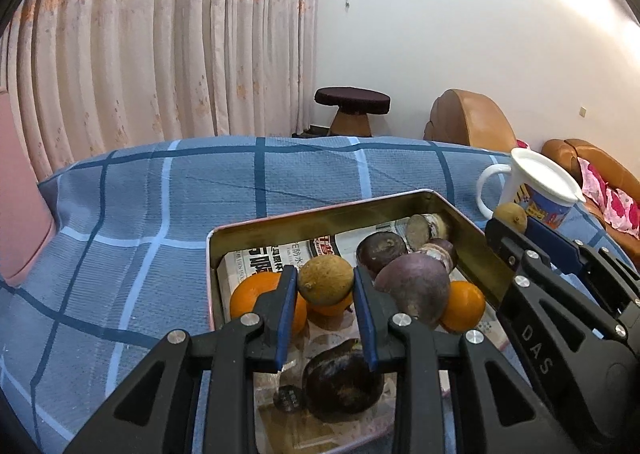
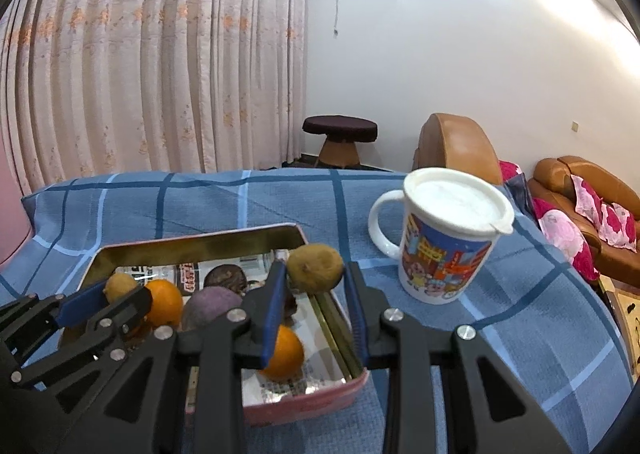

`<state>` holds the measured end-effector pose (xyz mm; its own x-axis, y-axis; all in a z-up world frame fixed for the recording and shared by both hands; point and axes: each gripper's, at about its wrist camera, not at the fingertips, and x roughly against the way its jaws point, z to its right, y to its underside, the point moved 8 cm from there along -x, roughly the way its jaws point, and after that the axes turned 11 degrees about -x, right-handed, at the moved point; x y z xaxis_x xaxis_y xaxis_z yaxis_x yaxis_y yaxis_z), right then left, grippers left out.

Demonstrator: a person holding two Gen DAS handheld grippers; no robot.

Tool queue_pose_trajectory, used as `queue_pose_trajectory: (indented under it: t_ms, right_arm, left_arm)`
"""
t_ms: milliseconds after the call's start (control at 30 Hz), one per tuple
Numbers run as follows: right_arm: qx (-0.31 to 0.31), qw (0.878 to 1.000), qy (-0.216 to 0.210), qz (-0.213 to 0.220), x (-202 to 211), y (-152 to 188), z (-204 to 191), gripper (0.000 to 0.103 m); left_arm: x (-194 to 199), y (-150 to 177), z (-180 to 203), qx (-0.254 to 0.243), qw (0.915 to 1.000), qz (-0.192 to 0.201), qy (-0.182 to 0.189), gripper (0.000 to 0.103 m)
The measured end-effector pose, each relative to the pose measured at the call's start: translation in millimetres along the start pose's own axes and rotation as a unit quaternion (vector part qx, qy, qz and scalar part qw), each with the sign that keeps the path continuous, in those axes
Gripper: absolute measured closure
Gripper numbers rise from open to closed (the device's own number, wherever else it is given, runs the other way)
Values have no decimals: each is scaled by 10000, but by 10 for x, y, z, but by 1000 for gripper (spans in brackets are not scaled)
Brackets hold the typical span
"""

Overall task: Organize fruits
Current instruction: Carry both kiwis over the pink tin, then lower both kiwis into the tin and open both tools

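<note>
The left gripper [image 1: 326, 286] is clamping a small brown fruit [image 1: 326, 284] above the tin tray [image 1: 280, 224], with a dark fruit [image 1: 340, 382] lying at six o'clock and oranges [image 1: 464, 306] around it. The right gripper [image 2: 315, 274] is pinching a greenish-brown fruit [image 2: 315, 268] over the tray's right rim. A lidded mug [image 2: 448, 238] is standing at two o'clock on the checked cloth [image 2: 240, 202].
</note>
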<state>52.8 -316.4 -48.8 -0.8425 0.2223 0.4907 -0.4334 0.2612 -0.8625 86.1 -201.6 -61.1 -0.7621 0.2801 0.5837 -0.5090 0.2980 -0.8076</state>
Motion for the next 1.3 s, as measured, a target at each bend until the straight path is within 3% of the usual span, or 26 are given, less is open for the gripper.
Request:
queue_pose_trajectory:
  t_ms: [167, 533, 867, 1167, 1300]
  right_arm:
    - [62, 9998, -121, -145, -112, -25, -52, 70]
    - [254, 9945, -608, -811, -360, 82, -213, 70]
    - [286, 9931, -793, -813, -369, 83, -242, 69]
    - [166, 9857, -1435, -864, -286, 108, -398, 69]
    - [-287, 9733, -1954, -1168, -314, 129, -434, 69]
  left_arm:
    - [-64, 2, -14, 60, 9998, -124, 110, 73]
    - [-142, -74, -110, 13, 10000, -91, -36, 73]
    - [-163, -92, -141, 60, 9999, -84, 20, 73]
    - [-53, -70, -271, 156, 9998, 57, -107, 73]
    - [-69, -16, -299, 289, 9996, -48, 51, 73]
